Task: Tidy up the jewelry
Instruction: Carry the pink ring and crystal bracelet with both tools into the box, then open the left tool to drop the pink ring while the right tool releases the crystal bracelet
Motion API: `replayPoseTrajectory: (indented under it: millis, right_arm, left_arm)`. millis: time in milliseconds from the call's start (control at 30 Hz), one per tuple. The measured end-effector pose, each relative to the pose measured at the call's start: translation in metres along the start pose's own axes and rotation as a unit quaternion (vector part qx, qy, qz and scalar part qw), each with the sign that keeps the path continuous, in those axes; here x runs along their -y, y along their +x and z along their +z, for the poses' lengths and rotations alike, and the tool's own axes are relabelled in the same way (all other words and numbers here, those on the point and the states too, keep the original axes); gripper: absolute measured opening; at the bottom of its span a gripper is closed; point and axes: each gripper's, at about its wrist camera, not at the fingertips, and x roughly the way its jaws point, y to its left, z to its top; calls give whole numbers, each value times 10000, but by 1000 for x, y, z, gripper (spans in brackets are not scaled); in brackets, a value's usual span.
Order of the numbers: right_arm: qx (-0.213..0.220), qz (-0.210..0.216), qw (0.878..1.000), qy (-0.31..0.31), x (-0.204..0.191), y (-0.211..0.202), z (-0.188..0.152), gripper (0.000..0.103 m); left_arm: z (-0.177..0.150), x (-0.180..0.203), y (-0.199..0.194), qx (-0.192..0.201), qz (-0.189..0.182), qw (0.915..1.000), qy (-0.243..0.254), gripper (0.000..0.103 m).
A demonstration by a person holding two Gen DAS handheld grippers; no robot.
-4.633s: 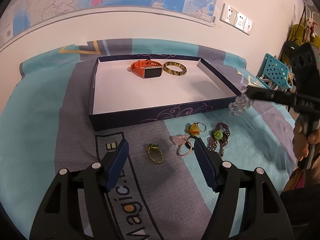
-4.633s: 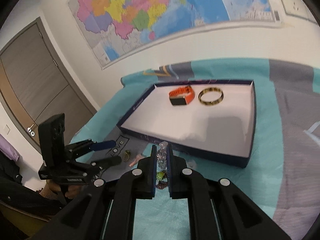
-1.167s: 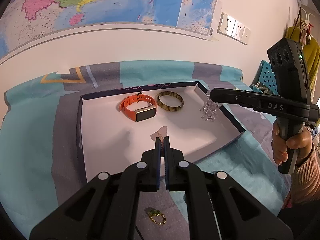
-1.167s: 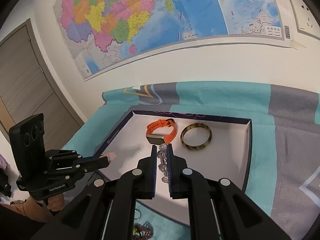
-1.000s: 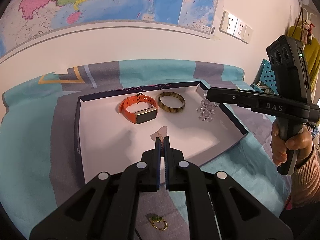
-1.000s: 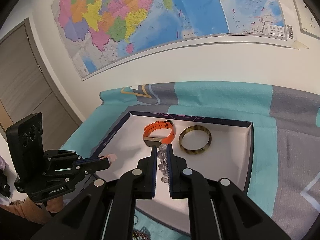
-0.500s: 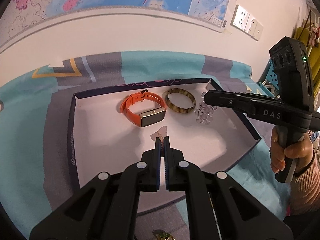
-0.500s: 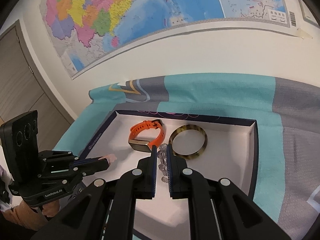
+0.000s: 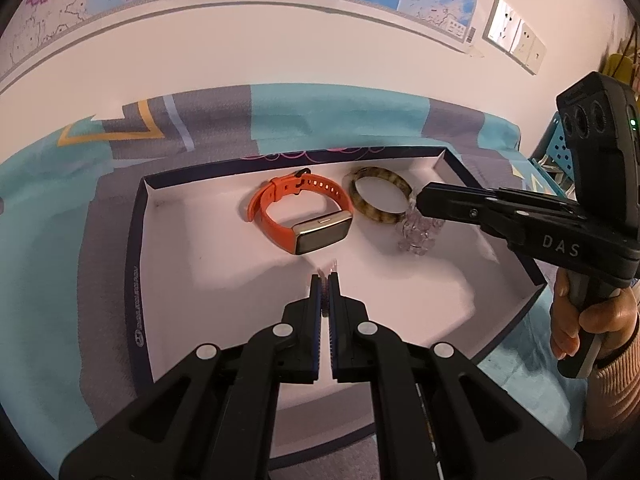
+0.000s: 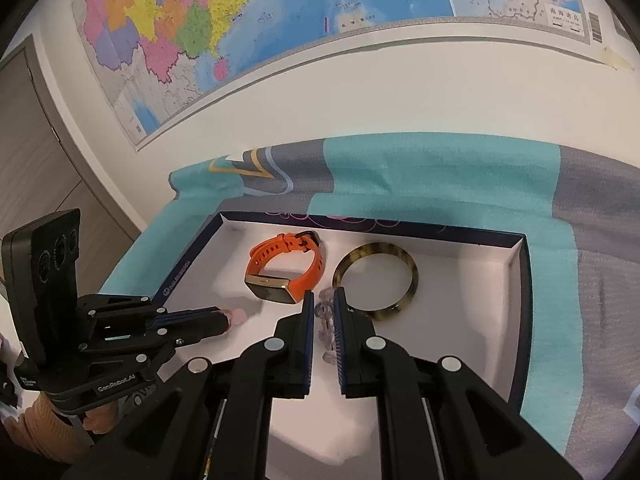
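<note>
A shallow white tray with a dark blue rim (image 9: 138,264) (image 10: 520,304) lies on a teal and grey cloth. In it sit an orange watch band (image 9: 298,220) (image 10: 286,270) and a brown mottled bangle (image 9: 380,200) (image 10: 376,280). My left gripper (image 9: 325,280) (image 10: 226,320) is shut on a small pink bracelet (image 9: 330,270) (image 10: 240,315), low over the tray in front of the watch. My right gripper (image 10: 322,304) (image 9: 420,204) is shut on a clear bead bracelet (image 9: 418,234) (image 10: 326,320), which hangs close above the tray floor beside the bangle.
The wall with a large map (image 10: 280,20) stands right behind the cloth. Wall sockets (image 9: 516,40) are at the upper right. A door (image 10: 28,152) is at the left. A teal perforated basket (image 9: 554,152) shows behind my right gripper.
Both grippers have moved forward and lower into the tray, each still holding its bracelet. The clear beads now hang right beside the bangle, and the pink bracelet is close to the watch.
</note>
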Motion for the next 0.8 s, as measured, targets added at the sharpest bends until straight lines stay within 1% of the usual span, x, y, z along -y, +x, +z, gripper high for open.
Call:
replayPoseTrajectory:
  millis: [67, 267, 533, 733, 767, 800]
  right_arm:
    - [19, -9, 10000, 15, 0, 0, 0, 10]
    - [31, -17, 10000, 37, 1, 1, 1, 10]
    - [-46, -109, 9996, 243, 13, 5, -2, 10]
    - [-52, -209, 9990, 386, 18, 8, -2, 11]
    - [-43, -248, 9987, 435, 20, 8, -2, 13]
    - [-40, -263, 9986, 462, 22, 8, -3, 20]
  left_arm:
    - [1, 0, 2, -15, 12, 10000, 3, 4]
    - [3, -1, 6, -49, 64, 10000, -22, 4]
    - [2, -2, 3, 18, 105, 9999, -45, 8]
    - [1, 0, -3, 99, 158, 9998, 16, 16]
    - [0, 1, -4, 111, 163, 9998, 7, 18]
    - [-1, 0, -5, 136, 181, 9997, 1, 18]
